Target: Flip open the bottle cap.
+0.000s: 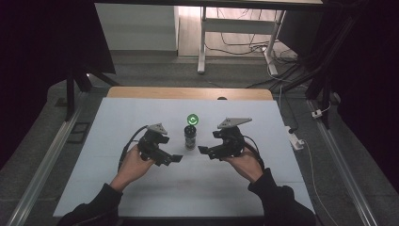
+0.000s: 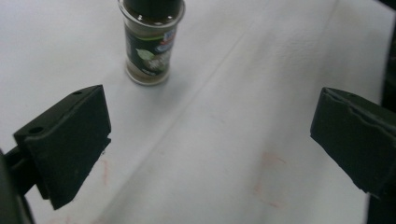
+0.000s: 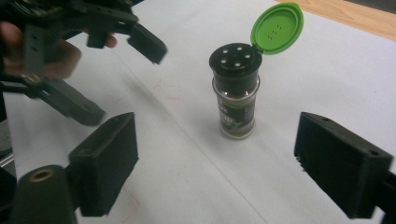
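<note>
A spice jar [image 1: 190,136] stands upright on the table [image 1: 141,188], near its middle. Its flip lid [image 1: 192,119] hangs open on the far side. The left gripper [image 1: 175,159] sits just left of the jar, the right gripper [image 1: 203,150] just right, neither touching it.

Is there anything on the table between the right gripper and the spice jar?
No. In the right gripper view, bare white table lies between the right gripper and the spice jar.
</note>
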